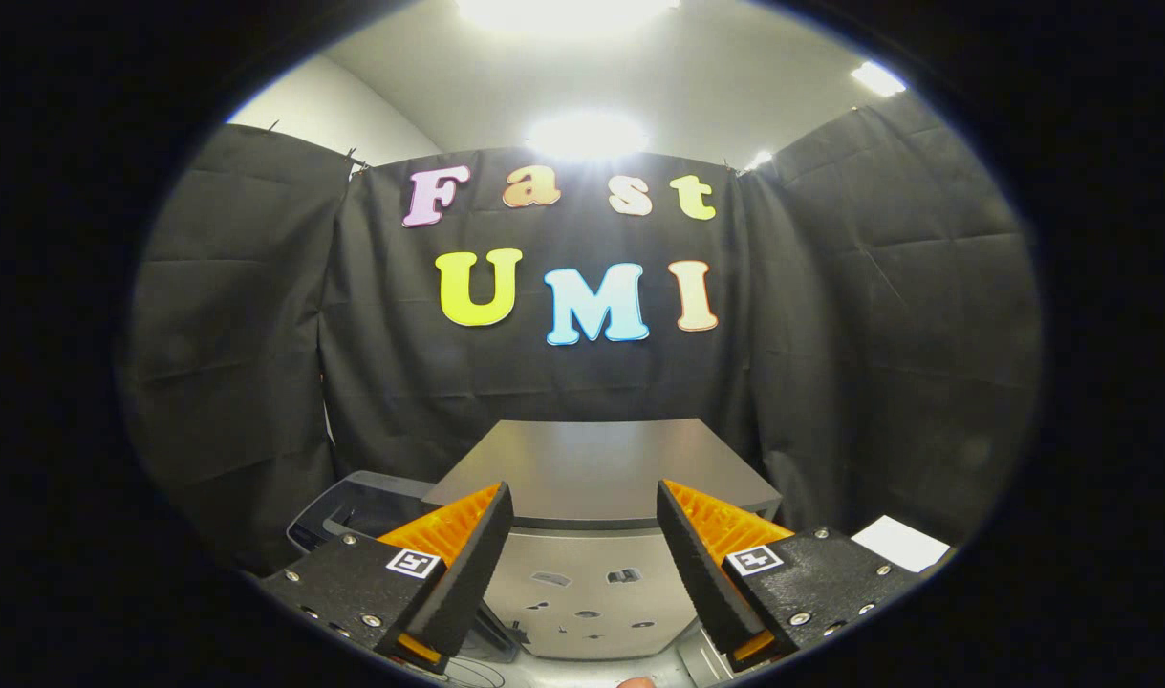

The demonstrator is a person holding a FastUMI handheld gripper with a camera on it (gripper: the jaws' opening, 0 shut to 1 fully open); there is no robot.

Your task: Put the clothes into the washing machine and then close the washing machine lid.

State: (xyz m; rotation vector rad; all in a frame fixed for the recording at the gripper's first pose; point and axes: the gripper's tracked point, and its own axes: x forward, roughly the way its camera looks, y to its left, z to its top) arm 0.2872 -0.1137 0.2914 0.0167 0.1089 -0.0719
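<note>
One gripper (584,535), fingers wide and empty, faces the grey washing machine (601,478) beyond them; no clothes held, so fetching them likely comes next.

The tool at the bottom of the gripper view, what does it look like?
The tool has two wedge-shaped fingers with ribbed inner faces, on dark blocky mounts studded with silver screws. Each mount carries a small square black-and-white marker.
</note>
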